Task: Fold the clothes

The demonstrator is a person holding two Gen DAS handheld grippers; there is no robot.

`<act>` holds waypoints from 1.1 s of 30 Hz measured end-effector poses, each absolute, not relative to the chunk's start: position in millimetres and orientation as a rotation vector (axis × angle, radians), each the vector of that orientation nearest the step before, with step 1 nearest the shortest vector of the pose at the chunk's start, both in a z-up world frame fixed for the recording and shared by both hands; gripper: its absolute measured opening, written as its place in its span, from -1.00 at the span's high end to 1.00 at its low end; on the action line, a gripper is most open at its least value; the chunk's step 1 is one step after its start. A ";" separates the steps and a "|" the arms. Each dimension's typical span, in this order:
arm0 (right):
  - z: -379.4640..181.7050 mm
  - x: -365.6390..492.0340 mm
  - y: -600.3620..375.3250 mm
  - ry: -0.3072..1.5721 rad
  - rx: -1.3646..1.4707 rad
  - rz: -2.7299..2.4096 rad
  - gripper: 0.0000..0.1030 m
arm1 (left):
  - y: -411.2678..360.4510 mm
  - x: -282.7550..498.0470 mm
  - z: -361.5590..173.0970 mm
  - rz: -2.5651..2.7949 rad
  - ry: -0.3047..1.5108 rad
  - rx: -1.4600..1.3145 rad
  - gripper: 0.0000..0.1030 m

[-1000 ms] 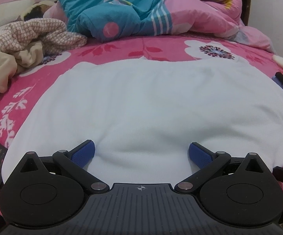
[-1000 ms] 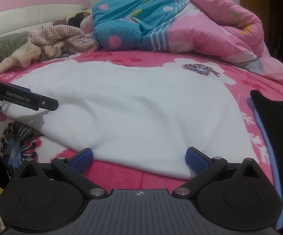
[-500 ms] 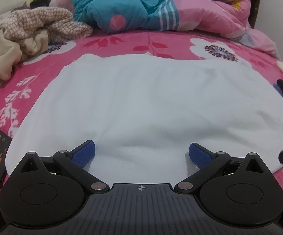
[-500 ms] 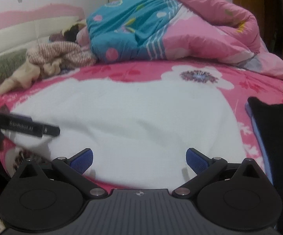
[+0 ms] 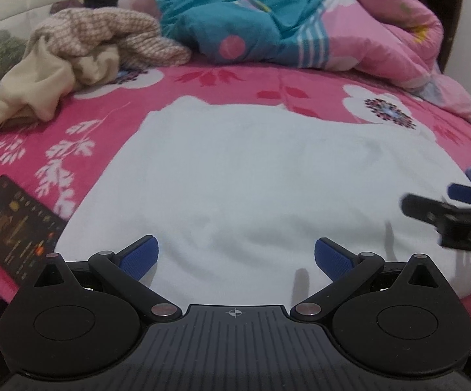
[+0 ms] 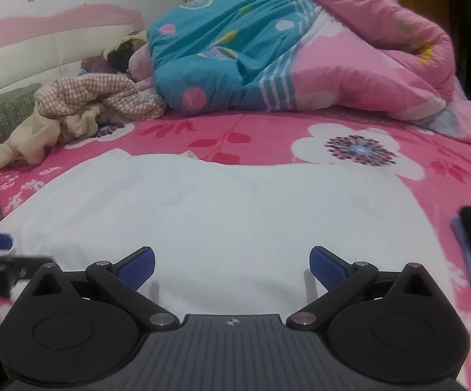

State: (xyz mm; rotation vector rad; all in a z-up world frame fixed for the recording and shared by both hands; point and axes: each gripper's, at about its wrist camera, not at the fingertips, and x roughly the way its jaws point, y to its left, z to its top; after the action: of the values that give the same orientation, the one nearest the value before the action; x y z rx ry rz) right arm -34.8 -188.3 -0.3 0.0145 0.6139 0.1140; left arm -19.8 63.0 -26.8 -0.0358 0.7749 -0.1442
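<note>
My left gripper [image 5: 236, 255] and right gripper [image 6: 232, 262], jaws spread, flank the flat white garment's [image 5: 268, 176] near hem, poised for gripping.

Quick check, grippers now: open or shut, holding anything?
Left gripper: open, holding nothing, over the near edge of the white garment.
Right gripper: open, holding nothing, over the same garment.

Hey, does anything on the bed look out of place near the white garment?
A dark phone with its screen lit lies on the pink bedspread at the left edge of the white garment, apparently touching it. It might get in the way of folding.
</note>
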 end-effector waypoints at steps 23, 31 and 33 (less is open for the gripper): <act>-36.7 5.4 -163.5 0.631 -0.024 0.076 -1.00 | 63.1 -13.9 -38.8 -0.072 0.862 0.002 -1.00; -37.6 4.7 -163.8 0.624 -0.025 0.079 -1.00 | 57.9 -12.5 -40.1 -0.053 0.876 0.021 -1.00; -37.8 4.6 -164.2 0.623 -0.024 0.080 -1.00 | 57.6 -12.6 -40.2 -0.051 0.877 0.023 -1.00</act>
State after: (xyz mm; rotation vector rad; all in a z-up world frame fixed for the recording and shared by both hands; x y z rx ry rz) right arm 4.6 -164.2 -37.8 -0.0239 0.6230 0.0797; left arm -12.6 57.6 -40.2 0.0232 0.8772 -0.0509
